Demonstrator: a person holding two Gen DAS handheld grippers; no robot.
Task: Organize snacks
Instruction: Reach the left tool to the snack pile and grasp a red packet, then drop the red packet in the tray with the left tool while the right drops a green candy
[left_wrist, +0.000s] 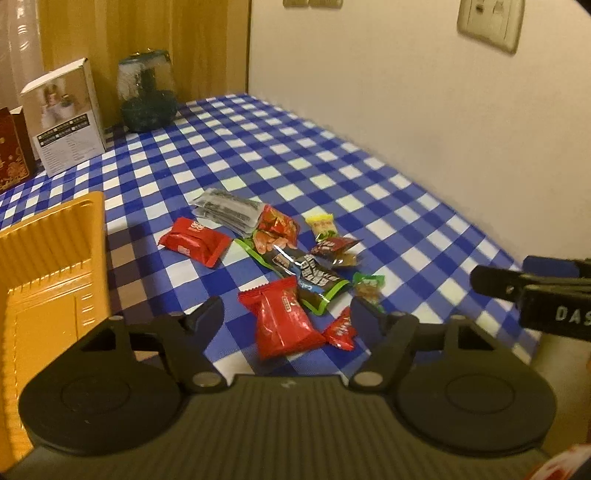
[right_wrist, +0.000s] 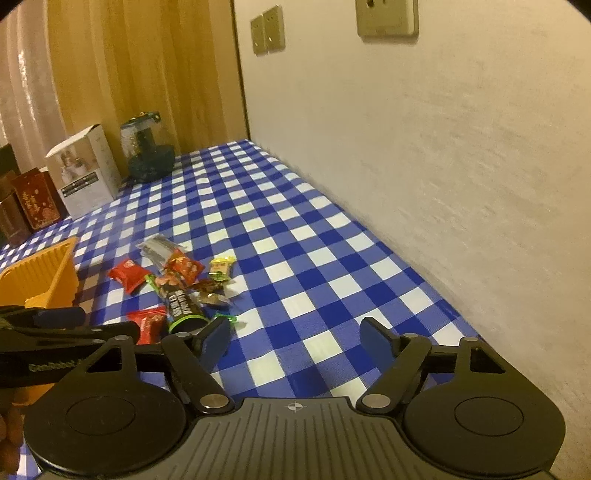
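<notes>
A pile of snack packets lies on the blue checked tablecloth (left_wrist: 258, 155): a red packet (left_wrist: 280, 321) nearest me, another red packet (left_wrist: 194, 240), a black and green bar (left_wrist: 314, 280), a silver packet (left_wrist: 225, 208), a yellow sweet (left_wrist: 322, 225) and several small ones. An orange tray (left_wrist: 48, 280) stands to their left. My left gripper (left_wrist: 286, 314) is open and empty, just above the near red packet. My right gripper (right_wrist: 295, 334) is open and empty, right of the pile (right_wrist: 181, 284). The orange tray (right_wrist: 37, 277) shows at the left there.
A white box (left_wrist: 66, 114), a dark red box (left_wrist: 13, 147) and a glass jar (left_wrist: 146, 92) stand at the table's far end. A wall (left_wrist: 424, 110) runs along the right edge. The right gripper's fingers (left_wrist: 498, 284) show at the right of the left wrist view.
</notes>
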